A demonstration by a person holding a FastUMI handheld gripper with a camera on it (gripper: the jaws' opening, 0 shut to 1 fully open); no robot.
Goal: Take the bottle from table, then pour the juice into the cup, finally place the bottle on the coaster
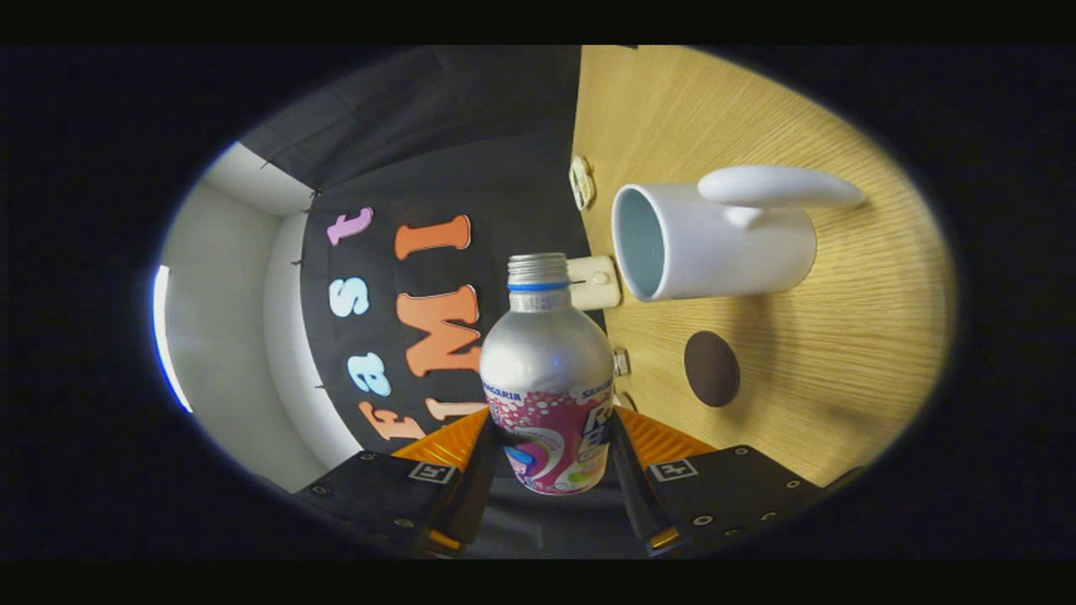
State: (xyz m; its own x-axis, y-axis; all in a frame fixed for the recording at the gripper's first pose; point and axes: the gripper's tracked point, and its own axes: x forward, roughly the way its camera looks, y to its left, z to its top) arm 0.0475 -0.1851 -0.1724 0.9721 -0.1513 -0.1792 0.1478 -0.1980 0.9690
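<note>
- Bottle (548, 370) clamped at its labelled body between both fingers of the gripper (551, 458), rolled sideways for pouring.
- Open neck aimed toward white cup (714, 244) on the bench (807, 395), mouth not yet reached.
- Dark coaster (711, 368) below the cup, free for set-down.

One bottle (548, 370) sits at centre frame, one white cup (714, 248) upper right, one dark coaster (711, 368) below it, two gripper fingers (471, 479) bottom.

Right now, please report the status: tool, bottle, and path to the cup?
Tool shut on silver aluminium bottle, uncapped, tipped sideways. White ceramic cup just beyond bottle mouth, on wooden table. Round dark brown coaster bare beside cup. Nothing in the way.
</note>
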